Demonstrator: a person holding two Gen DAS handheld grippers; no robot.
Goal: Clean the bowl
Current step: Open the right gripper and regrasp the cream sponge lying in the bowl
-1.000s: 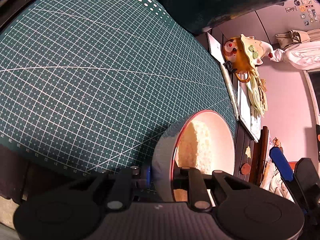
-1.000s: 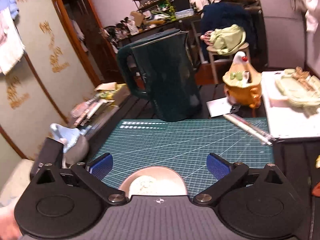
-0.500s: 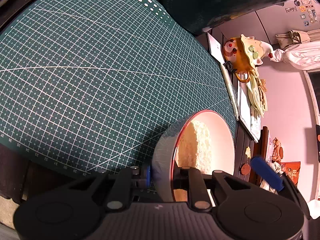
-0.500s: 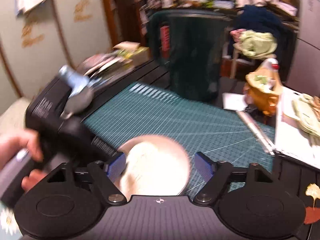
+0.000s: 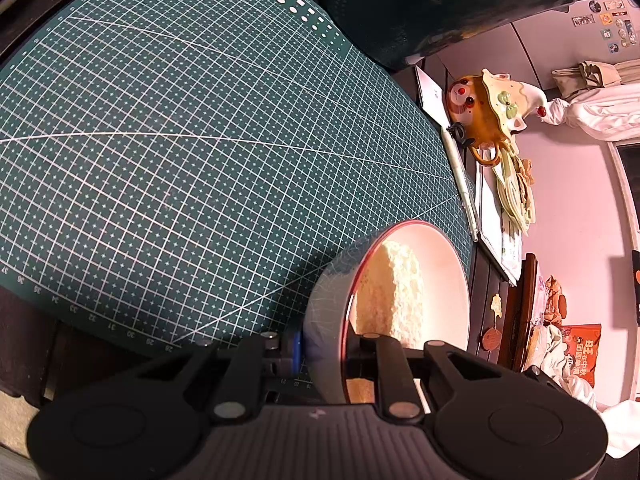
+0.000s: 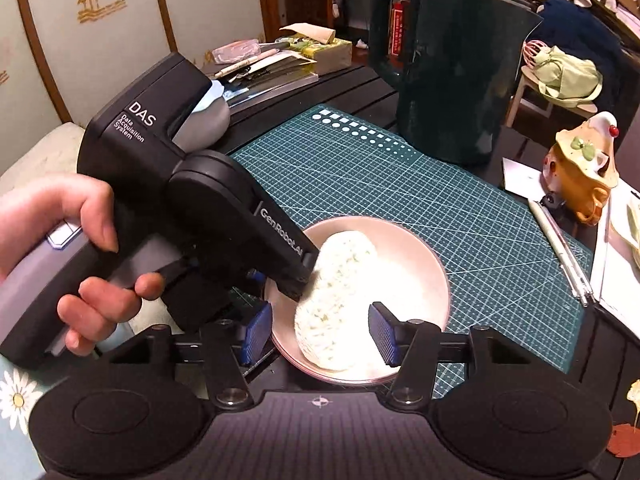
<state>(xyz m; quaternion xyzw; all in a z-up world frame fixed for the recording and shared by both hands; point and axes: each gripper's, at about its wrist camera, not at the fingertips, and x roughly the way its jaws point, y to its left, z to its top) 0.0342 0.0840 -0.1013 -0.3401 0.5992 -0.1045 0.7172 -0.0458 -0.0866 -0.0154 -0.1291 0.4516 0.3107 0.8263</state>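
Currently the bowl (image 6: 420, 264) is seen on the near edge of the green cutting mat (image 6: 460, 208), with most of the mat behind it left bare up to the dark kettle (image 6: 448, 60). A pen (image 6: 560, 252) is laid along the mat's right edge beside an orange figurine (image 6: 580, 176). The bowl's rim is clamped by the left gripper (image 5: 340, 354), one finger inside, one outside. A pale sponge (image 6: 344, 300) is held in the bowl. The right gripper (image 6: 318, 334) is being closed around the sponge, pads not yet pressed on it.
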